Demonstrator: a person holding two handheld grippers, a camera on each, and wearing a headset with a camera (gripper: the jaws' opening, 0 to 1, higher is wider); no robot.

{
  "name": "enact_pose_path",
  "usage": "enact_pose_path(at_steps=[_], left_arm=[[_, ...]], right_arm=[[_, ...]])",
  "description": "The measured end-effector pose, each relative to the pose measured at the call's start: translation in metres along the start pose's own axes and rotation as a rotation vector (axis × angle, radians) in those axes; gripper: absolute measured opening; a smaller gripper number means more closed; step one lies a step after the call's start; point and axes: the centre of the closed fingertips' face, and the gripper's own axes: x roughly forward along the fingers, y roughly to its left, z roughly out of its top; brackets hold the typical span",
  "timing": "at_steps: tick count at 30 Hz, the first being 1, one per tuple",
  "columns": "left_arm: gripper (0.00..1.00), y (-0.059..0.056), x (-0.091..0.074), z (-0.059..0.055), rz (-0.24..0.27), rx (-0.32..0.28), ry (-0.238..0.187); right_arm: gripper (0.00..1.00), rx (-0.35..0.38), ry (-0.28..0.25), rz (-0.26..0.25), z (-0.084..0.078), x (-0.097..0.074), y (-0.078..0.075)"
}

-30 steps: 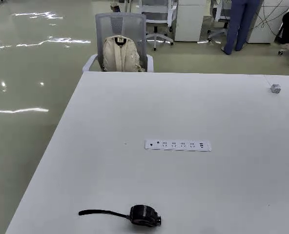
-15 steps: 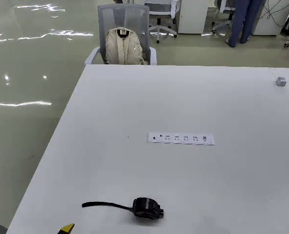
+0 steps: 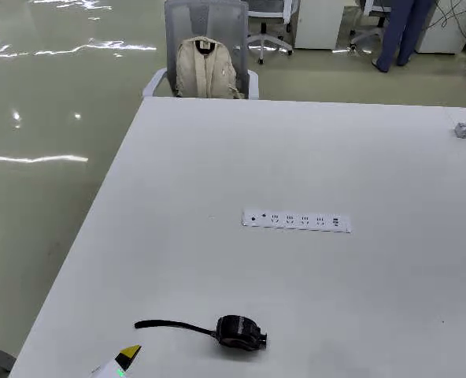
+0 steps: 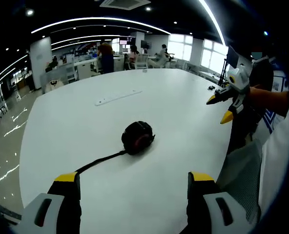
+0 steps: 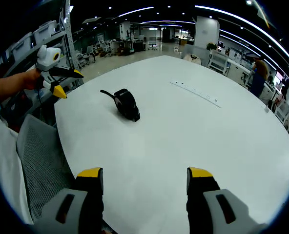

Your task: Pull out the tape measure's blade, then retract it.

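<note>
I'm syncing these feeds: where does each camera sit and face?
Head view: headset, looking down the white table at the round black tape measure; left hand-held gripper at bottom.
Left gripper view: along its open jaws toward the tape measure; right hand-held gripper, arm at right.
Right gripper view: along its open jaws, same target; left gripper, arm at left.
All three share the tape measure.

Your left gripper (image 4: 133,178): jaws spread wide, yellow tips well apart. Your right gripper (image 5: 144,172): same, jaws spread wide. Both point forward, level, set well apart from each other. Each shows from the side in other's gripper view, raised, jaws parted, yellow tips aimed inward. Your left hand (image 5: 22,82) wraps left gripper's handle, forearm stretched out. Left gripper's yellow tip pokes in at head view's bottom-left edge.
</note>
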Motion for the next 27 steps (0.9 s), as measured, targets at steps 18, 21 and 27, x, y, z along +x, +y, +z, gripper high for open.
enact_pose_path(at_steps=[18,21,27], left_arm=[[0.86,0.000,0.023,0.015,-0.043,0.063,0.006],[0.85,0.001,0.030,0.022,-0.051,0.074,0.004],[0.83,0.001,0.034,0.025,-0.055,0.085,0.001]], right_arm=[[0.69,-0.023,-0.013,0.023,0.018,0.019,-0.003],[0.69,-0.024,-0.019,0.030,0.024,0.025,-0.004],[0.68,-0.027,-0.019,0.037,0.027,0.030,-0.004]])
